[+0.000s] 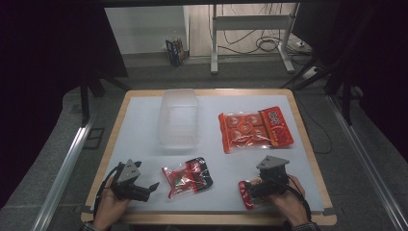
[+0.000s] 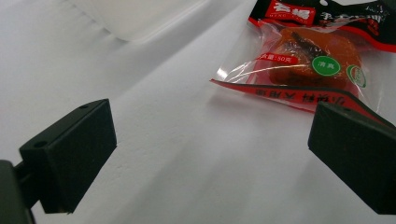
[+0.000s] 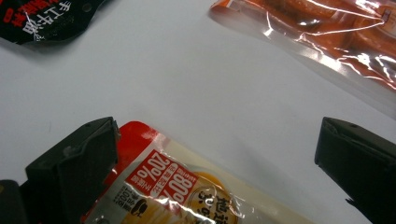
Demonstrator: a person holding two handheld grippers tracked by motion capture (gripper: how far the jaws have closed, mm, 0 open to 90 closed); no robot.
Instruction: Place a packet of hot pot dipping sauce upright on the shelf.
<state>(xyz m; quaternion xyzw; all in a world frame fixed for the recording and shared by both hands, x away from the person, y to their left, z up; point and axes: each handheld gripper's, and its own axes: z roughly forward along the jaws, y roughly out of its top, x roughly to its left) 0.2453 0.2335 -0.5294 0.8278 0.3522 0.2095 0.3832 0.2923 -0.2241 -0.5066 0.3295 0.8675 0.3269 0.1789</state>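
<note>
My left gripper rests near the table's front left, open, with bare white mat between its jaws. Just right of it lies a small red-and-black snack packet, which sits ahead of the right jaw in the left gripper view. My right gripper is at the front right, open. A small red-and-yellow packet lies flat between its jaws, one corner beside the left jaw. That same packet pokes out to the gripper's left in the high view.
A clear plastic container stands at the middle back of the white mat. A large orange-red snack pack lies at the back right, its edge seen in the right gripper view. The table's wooden rim runs close below both hands.
</note>
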